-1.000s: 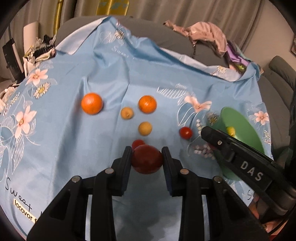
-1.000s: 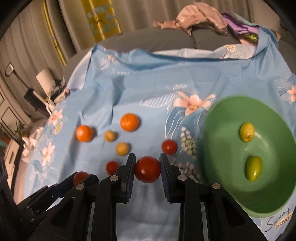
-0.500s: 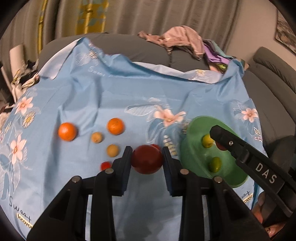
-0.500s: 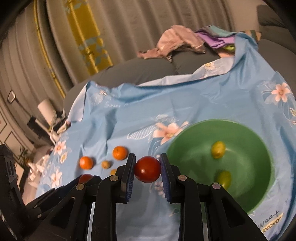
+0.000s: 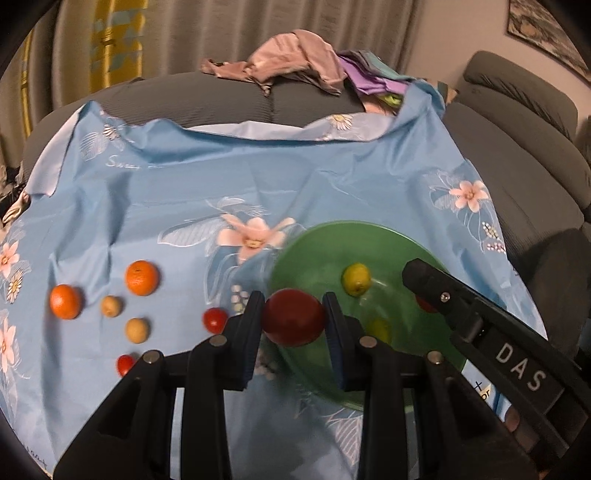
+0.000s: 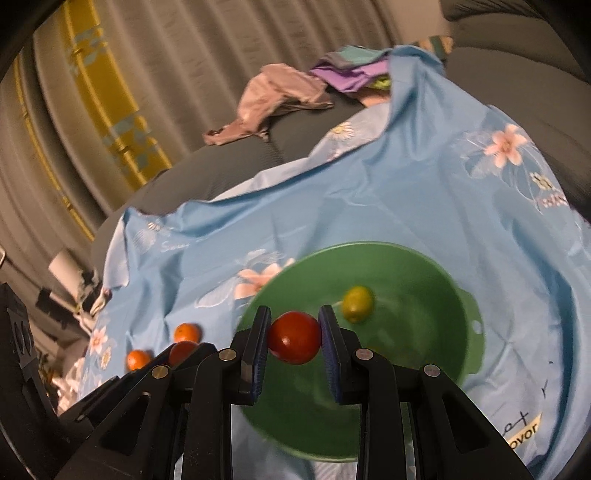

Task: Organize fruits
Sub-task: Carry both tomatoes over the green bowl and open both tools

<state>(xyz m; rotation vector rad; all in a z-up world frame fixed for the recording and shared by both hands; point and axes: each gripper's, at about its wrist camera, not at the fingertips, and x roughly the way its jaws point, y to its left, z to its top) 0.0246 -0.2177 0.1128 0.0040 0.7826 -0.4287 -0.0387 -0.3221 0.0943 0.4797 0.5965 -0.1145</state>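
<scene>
Your left claw point(image 5: 293, 319) gripped a dark red tomato point(image 5: 293, 322) at the near rim of the green bowl point(image 5: 314, 254), and your right claw point(image 6: 294, 336) was clamped on a brighter red tomato point(image 6: 294, 336) above that bowl's inside. One yellow-green fruit point(image 6: 357, 303) lay in the bowl; two oranges point(image 5: 142, 277) sat well apart on the blue floral cloth point(image 5: 258, 177).

Blue floral cloth point(image 5: 258, 177), grey sofa point(image 5: 517, 147), heaped clothes point(image 5: 295, 62), curtains point(image 5: 221, 29)
</scene>
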